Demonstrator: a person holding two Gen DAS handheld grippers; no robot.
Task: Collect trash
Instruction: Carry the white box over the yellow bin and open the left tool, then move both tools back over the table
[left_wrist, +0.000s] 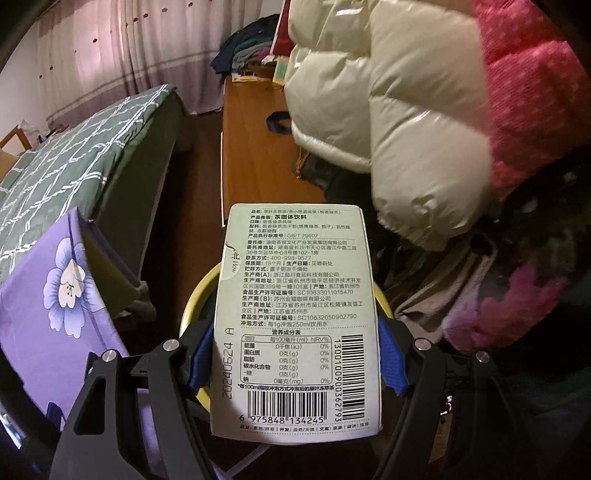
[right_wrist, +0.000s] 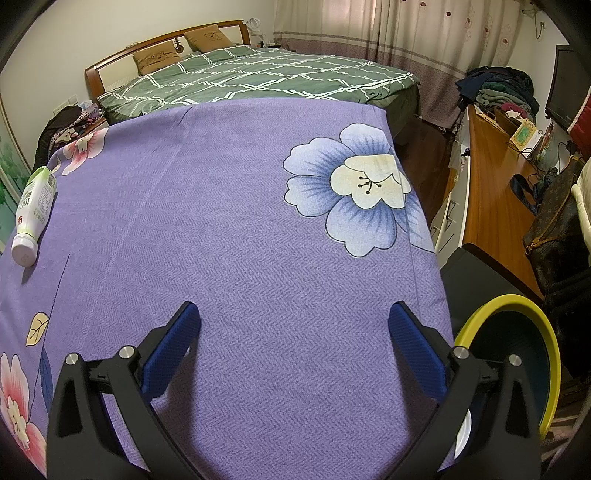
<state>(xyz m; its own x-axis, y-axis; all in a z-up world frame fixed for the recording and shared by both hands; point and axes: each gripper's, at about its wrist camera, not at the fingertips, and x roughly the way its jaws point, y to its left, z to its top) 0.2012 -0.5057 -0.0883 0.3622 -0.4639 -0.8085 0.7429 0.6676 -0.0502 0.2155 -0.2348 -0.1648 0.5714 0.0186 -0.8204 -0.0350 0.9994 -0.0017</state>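
Left gripper (left_wrist: 295, 354) pinching a flat pale-green cardboard tea carton (left_wrist: 295, 317) at frame centre above a round yellow-rimmed bin (left_wrist: 192, 299), right gripper (right_wrist: 293, 350) spread over woven purple floral cloth (right_wrist: 229, 229), white plastic bottle (right_wrist: 34, 214) lying at left edge.

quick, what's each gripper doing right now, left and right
Left gripper: closed on the pale green tea drink box, above the yellow-rimmed bin.
Right gripper: open, empty, over the purple floral cloth.

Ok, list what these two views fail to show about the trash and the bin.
- Left wrist view: the box, clamped in the left gripper, covers most of the yellow-rimmed bin; its contents are hidden.
- Right wrist view: the bin's floor is dark and partly behind the right gripper.
- The bottle label is too small to read.
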